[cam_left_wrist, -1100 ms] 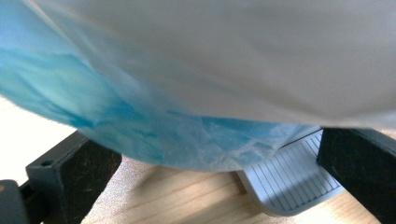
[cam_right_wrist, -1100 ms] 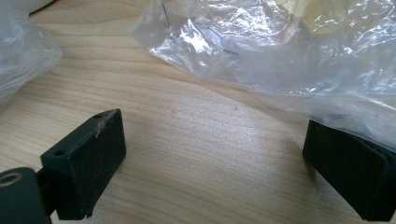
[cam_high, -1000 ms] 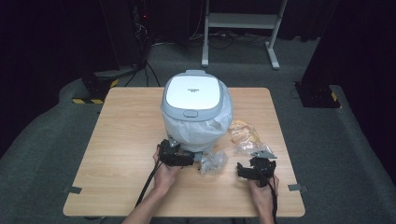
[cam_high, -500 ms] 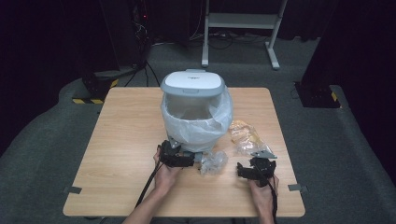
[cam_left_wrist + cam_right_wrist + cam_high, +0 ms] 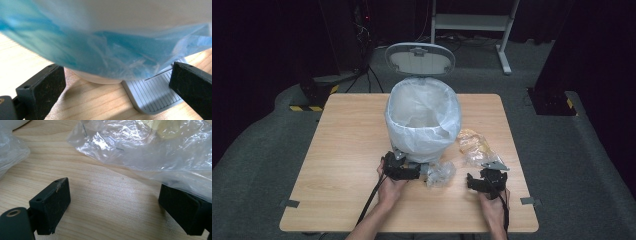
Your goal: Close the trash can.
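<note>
A pale grey pedal bin (image 5: 423, 117) stands mid-table, its lid (image 5: 420, 58) raised upright and a white liner (image 5: 422, 110) folded over its rim. My left gripper (image 5: 411, 170) lies at the foot of the bin. In the left gripper view it (image 5: 116, 72) is open, with the ribbed grey pedal (image 5: 153, 92) by its right jaw and the bluish liner (image 5: 107, 52) hanging just above. My right gripper (image 5: 477, 181) rests open on the wood at the front right. Its jaws (image 5: 116, 188) face a clear plastic bag (image 5: 140, 147) whose edge drapes over the right jaw.
A crumpled clear wrapper (image 5: 440, 173) lies between the two grippers. The clear bag (image 5: 474, 145) to the right of the bin holds something yellowish. The wooden table (image 5: 347, 150) has bare room at the left. Dark floor, cables and a white stand (image 5: 472, 22) lie beyond.
The bin's lid has swung up from shut to fully upright, uncovering the lined inside. Both grippers have stayed almost where they were.
</note>
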A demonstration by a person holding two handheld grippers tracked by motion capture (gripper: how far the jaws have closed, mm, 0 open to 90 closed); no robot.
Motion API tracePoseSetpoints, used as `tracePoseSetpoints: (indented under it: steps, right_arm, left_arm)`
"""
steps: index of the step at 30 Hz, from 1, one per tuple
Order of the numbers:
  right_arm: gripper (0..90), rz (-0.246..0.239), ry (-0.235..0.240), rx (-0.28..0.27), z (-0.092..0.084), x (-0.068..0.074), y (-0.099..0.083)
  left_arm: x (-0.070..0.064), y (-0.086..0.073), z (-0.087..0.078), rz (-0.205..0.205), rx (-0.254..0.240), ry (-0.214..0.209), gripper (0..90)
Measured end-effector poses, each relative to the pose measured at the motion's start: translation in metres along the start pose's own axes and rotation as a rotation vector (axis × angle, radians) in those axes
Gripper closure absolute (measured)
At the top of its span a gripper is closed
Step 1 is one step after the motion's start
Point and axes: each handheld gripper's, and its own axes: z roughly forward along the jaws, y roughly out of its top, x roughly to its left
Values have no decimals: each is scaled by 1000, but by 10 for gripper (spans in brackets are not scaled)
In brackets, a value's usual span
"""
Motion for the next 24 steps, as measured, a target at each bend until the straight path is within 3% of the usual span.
tracePoseSetpoints:
  steps: [9,10,11,12,13,14,15,16,22,23,24]
  right_arm:
    - [131,-8,21,4,-3,-4,-2]
    - [130,0,31,4,-5,-4,-2]
    - [130,0,31,4,-5,-4,-2]
    - [130,8,54,-6,-8,-6,-4]
    - [130,8,54,-6,-8,-6,-4]
    - [130,17,75,-22,-14,-5,-6]
    - [130,17,75,-22,-14,-5,-6]
    - [130,1,88,-39,-19,-2,-8]
    - [136,-14,114,-56,-26,4,-9]
    - [136,-22,123,-66,-28,5,-8]
    - [136,-21,130,-69,-29,6,-8]
  left_arm:
    - [1,0,0,-4,2,-4,8]
    - [-1,0,3,-41,-39,7,8]
    - [-1,0,3,-41,-39,7,8]
    - [2,0,0,6,9,-6,8]
    - [2,0,-1,15,17,-9,8]
    - [0,0,2,-27,-27,5,8]
    - [0,0,2,-27,-27,5,9]
    - [3,0,-1,15,18,-10,9]
    - [0,0,2,-25,-23,1,12]
    - [3,0,-1,16,19,-13,12]
    - [3,0,0,7,8,-7,11]
